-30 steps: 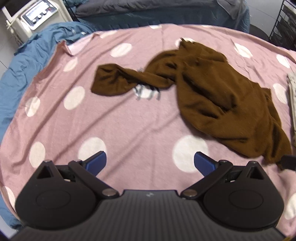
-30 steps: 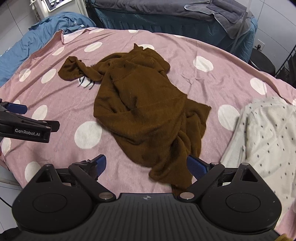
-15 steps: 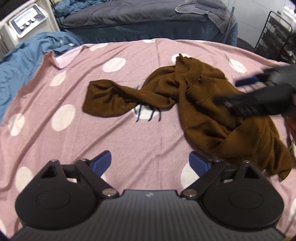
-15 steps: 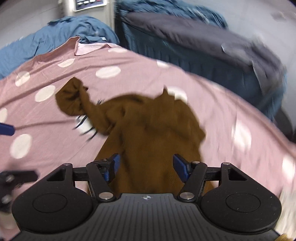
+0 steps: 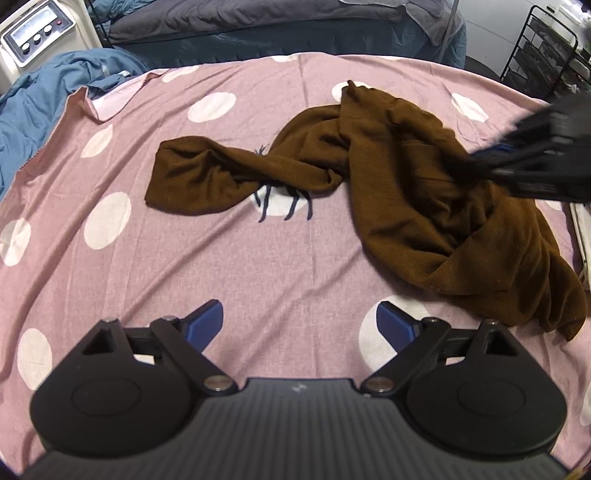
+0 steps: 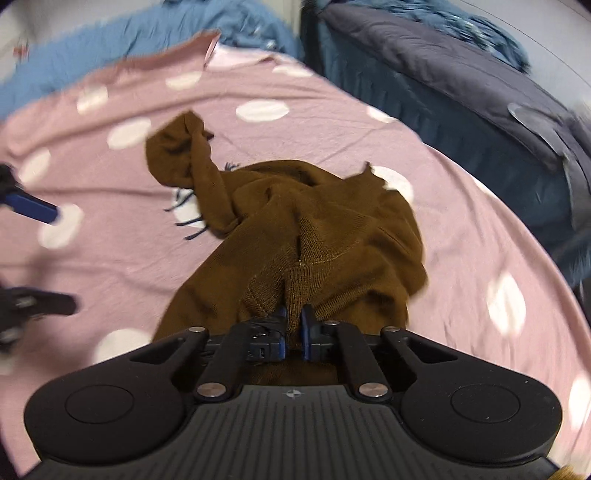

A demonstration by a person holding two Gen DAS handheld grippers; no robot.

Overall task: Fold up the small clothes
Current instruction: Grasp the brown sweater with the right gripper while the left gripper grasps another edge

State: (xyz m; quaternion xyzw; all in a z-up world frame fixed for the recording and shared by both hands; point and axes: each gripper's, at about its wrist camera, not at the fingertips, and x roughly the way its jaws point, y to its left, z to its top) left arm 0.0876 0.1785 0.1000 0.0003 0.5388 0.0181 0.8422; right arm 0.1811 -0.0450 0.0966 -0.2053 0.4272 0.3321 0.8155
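Note:
A crumpled brown knit sweater [image 5: 424, 184] lies on the pink polka-dot sheet [image 5: 184, 258], one sleeve [image 5: 207, 177] stretched left. My left gripper [image 5: 299, 321] is open and empty, low over the sheet in front of the sweater. My right gripper [image 6: 293, 325] is shut on a pinched fold of the sweater [image 6: 306, 240] near its middle; it shows blurred at the right in the left wrist view [image 5: 535, 162]. The open left gripper appears at the left edge of the right wrist view [image 6: 33, 254].
A blue blanket [image 5: 44, 96] lies beyond the sheet's left edge. A dark bed [image 5: 258, 26] with grey bedding stands behind. A white machine [image 5: 33, 33] is at back left, a black wire rack [image 5: 546, 48] at back right. Pale cloth [image 5: 580, 229] lies at the right edge.
My right gripper moved forward over the sweater and closed on a fold of it. My left gripper shifted slightly and stayed open.

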